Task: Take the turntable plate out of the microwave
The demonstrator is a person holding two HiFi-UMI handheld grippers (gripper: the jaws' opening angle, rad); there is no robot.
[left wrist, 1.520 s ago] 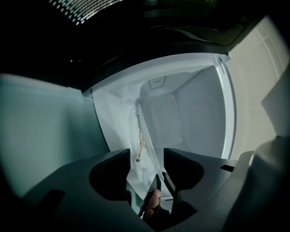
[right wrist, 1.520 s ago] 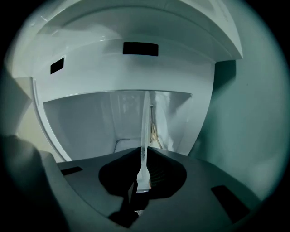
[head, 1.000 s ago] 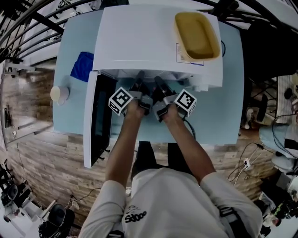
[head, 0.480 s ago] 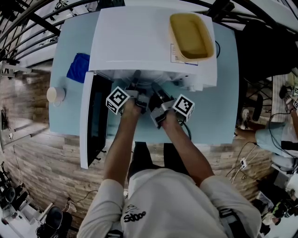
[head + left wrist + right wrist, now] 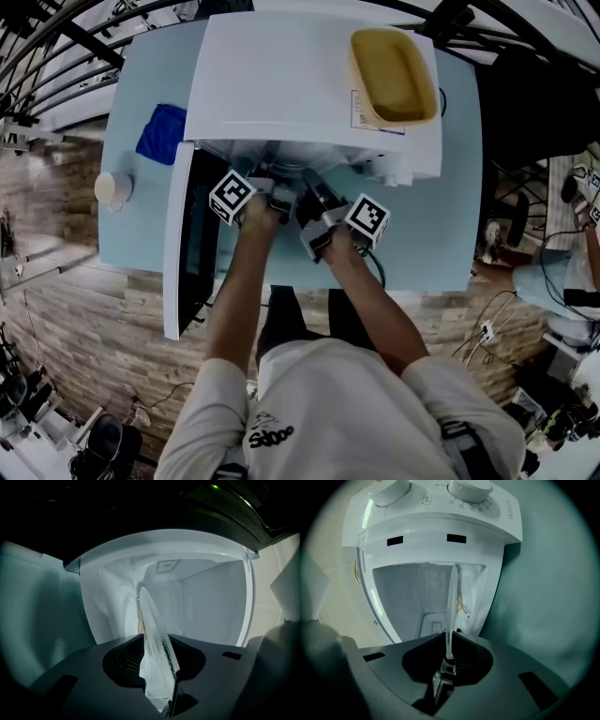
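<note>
1. The clear glass turntable plate (image 5: 149,616) sits mostly inside the white microwave (image 5: 309,84), front rim at the mouth.
2. The right gripper (image 5: 450,637) is clenched on that rim.
3. The left gripper (image 5: 157,640) has just been opening its jaws. The rim sits between them, unpinched.
4. So only one side's gripped, and I'd guess a regrip comes before pulling.

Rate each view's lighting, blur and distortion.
Head view: fisheye bows the table edges, even light. Left gripper view: dark surround, bright microwave interior, turntable plate soft up close. Right gripper view: black vignetted corners, microwave front bowed.
</note>
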